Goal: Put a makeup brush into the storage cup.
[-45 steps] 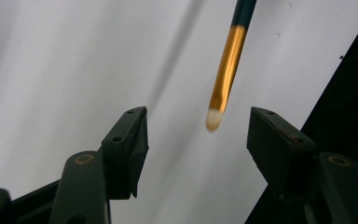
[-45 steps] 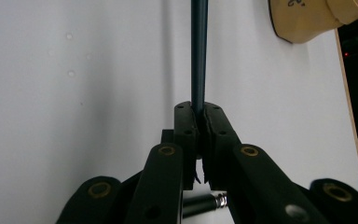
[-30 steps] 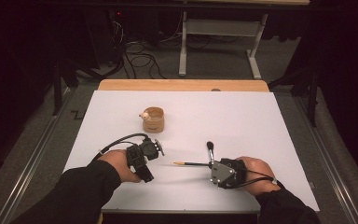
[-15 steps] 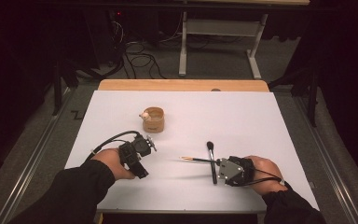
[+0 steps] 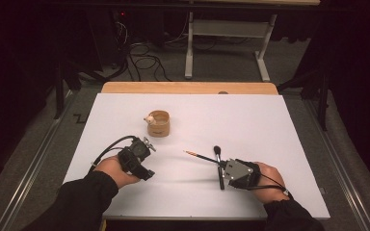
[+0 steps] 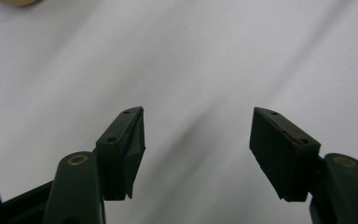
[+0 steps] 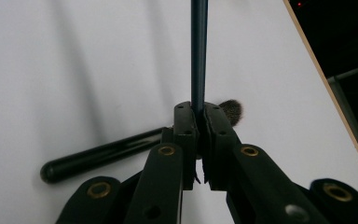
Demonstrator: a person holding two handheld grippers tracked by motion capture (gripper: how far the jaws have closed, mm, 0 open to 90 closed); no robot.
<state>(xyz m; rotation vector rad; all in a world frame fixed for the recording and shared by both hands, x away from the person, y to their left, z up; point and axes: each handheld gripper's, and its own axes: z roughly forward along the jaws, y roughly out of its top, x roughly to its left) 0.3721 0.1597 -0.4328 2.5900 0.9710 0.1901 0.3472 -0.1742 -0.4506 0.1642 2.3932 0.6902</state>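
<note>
- The white table (image 5: 289, 125) carries everything; a small round wooden cup (image 5: 158, 123) stands toward its far left part and serves as the landmark.
- The left claw (image 5: 147, 143), near the cup on the person's side, has drawn back toward the person over the last second; its jaws are spread with nothing between them, so that hand looks free for now.
- The right claw (image 5: 220, 164), well to the cup's right and nearer the person, is pressed together on a thin pencil-like stick (image 5: 200, 156) whose tip points toward the cup.
- It has shifted slightly right; a likely aim is dropping the stick into the cup.
- A black brush (image 5: 218, 166) lies just beside that claw.
- No legible writing appears anywhere.
</note>
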